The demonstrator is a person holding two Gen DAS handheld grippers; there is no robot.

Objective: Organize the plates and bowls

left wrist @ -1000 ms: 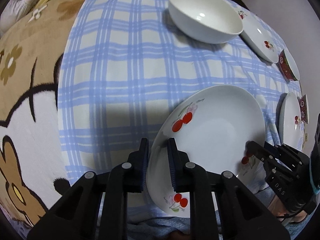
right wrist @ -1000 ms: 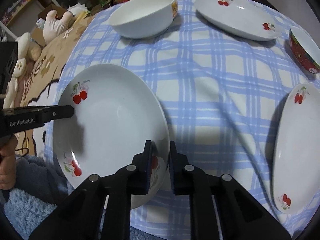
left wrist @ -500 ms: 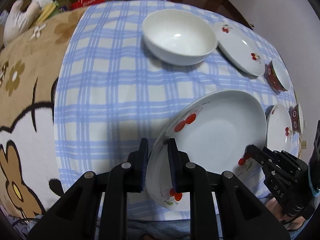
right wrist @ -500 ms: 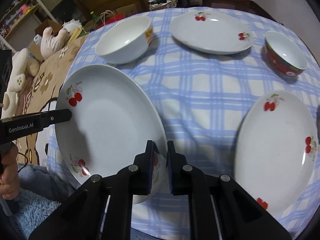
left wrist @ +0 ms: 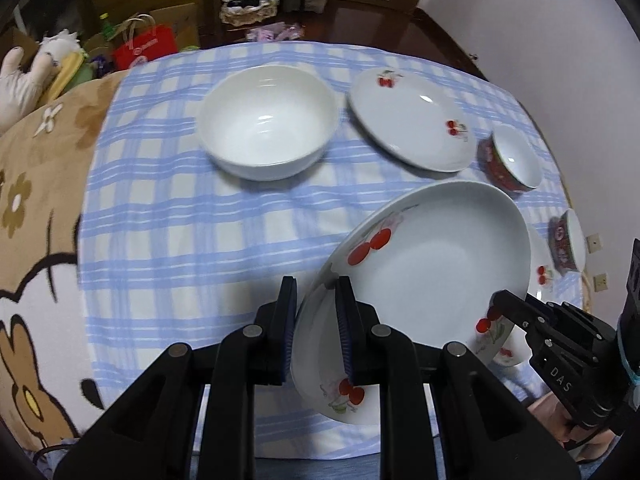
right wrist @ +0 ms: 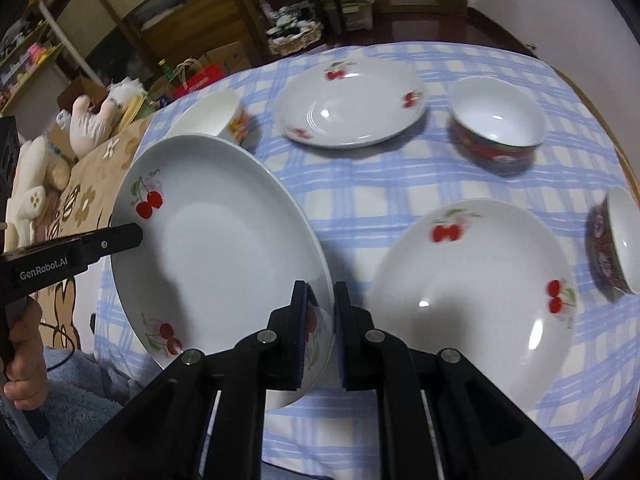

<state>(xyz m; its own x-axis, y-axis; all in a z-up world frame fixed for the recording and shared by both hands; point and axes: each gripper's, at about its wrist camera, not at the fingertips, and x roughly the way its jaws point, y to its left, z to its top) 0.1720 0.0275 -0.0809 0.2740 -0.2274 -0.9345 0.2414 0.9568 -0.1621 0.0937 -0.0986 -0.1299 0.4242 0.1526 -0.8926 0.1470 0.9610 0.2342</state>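
White deep plate (left wrist: 432,264), red cherry prints

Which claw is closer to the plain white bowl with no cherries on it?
Left. The left claw grips the cherry plate's rim on the side facing the plain white bowl. The right claw grips the opposite rim, with the whole plate between it and the bowl.

My left gripper (left wrist: 314,330): matte black plastic, two flat fingers (left wrist: 286,320) with ribbed dark blue pads, round silver pivot screws on the linkage arms. My right gripper (right wrist: 320,336) has the same build. Side on, one finger reads "GenRobot.AI" in white, the other body "DAS". My hand (right wrist: 22,354) grips a black handle; fluffy light blue fabric below.
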